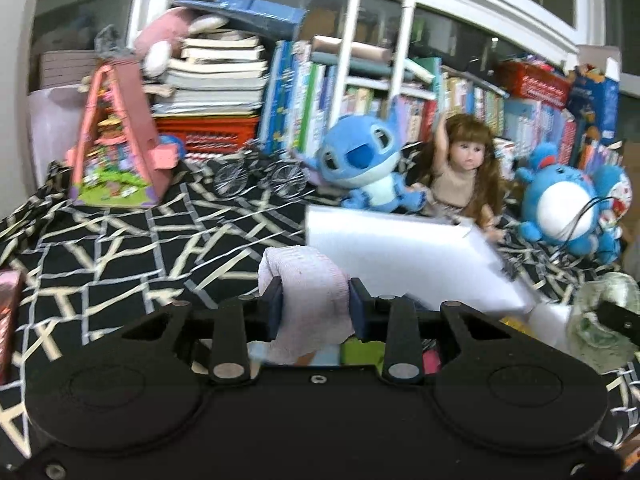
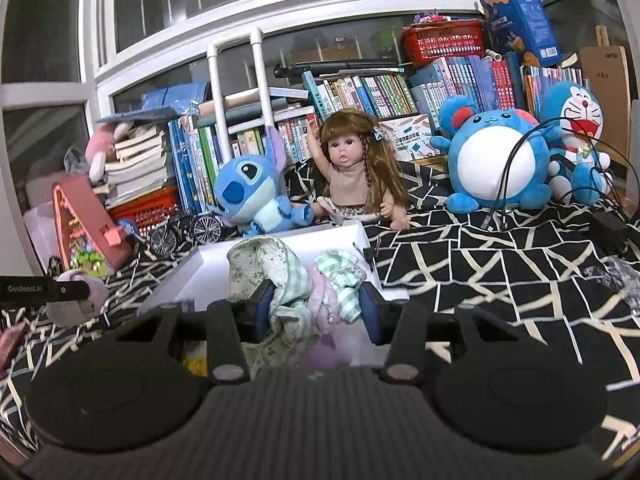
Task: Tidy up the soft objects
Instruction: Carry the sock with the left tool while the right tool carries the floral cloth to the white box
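Blocking the white box (image 1: 400,256), left gripper (image 1: 316,304) clamps pink cloth (image 1: 308,284), right gripper (image 2: 316,304) bunched cloths (image 2: 280,276).

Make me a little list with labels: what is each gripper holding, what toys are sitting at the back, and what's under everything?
left gripper: shut on a pale pink cloth
right gripper: shut on a bundle of cloths, green checked, floral and pink
white box: open, just behind the cloths
toys at the back: blue alien plush, doll, round blue plush, blue cat plush
underneath: black blanket with pale lines
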The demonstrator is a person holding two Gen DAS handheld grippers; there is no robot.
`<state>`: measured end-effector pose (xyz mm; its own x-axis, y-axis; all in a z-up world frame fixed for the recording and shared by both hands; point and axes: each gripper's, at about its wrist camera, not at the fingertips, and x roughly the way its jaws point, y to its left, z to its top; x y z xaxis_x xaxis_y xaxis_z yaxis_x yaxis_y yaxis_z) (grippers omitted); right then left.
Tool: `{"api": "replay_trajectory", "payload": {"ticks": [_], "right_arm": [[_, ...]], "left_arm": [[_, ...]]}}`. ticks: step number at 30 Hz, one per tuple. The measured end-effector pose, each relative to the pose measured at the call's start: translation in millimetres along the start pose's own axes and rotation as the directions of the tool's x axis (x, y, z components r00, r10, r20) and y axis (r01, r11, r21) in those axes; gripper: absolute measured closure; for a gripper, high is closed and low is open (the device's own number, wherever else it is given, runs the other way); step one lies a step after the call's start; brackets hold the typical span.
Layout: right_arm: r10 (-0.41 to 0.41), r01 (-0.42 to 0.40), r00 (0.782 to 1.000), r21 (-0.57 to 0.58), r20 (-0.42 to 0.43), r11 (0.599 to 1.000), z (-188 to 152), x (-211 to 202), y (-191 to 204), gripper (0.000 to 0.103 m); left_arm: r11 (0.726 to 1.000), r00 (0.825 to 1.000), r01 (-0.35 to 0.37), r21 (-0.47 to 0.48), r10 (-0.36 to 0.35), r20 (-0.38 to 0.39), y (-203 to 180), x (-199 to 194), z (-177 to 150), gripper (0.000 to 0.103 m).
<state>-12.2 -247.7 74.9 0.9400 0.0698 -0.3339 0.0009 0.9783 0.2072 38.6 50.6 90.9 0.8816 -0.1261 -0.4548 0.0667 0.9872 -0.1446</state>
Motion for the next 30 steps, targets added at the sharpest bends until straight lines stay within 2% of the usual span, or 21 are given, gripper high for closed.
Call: {"api": "replay_trajectory", "payload": {"ticks": [7, 10, 14, 17, 24, 30], "right_arm": [[0.026, -0.026, 1.0, 0.033, -0.016, 0.999, 36, 27, -7, 0.053], [0.04, -0.04, 0.999, 0.017, -0.025, 0.999, 52, 43, -5, 0.053], [0.067, -0.066, 0.996, 0.024, -0.058, 0.998, 73, 74, -3, 0.053], [0.103, -0.1, 0.99, 0.046, -0.092, 0.994, 83, 103, -4, 0.053], [0.04, -0.038, 0.973, 0.013, -0.225, 0.999, 81, 171, 0, 0.053], [0.049, -0.024, 0.955, 0.088, -0.293, 0.996, 69, 209, -9, 0.053]], "left_arm": [[0.996, 0.996, 0.086, 0.008, -0.086, -0.001, -25, 27, 35, 0.071], [0.989, 0.989, 0.147, -0.022, -0.147, -0.021, -35, 48, 49, 0.071], [0.981, 0.981, 0.19, -0.03, -0.191, -0.026, -48, 79, 64, 0.071], [0.982, 0.981, 0.177, -0.061, -0.181, -0.066, -56, 110, 75, 0.071], [0.986, 0.975, 0.133, -0.103, -0.149, -0.163, -60, 176, 76, 0.071], [0.987, 0.967, 0.121, -0.11, -0.142, -0.209, -60, 210, 66, 0.071]]}}
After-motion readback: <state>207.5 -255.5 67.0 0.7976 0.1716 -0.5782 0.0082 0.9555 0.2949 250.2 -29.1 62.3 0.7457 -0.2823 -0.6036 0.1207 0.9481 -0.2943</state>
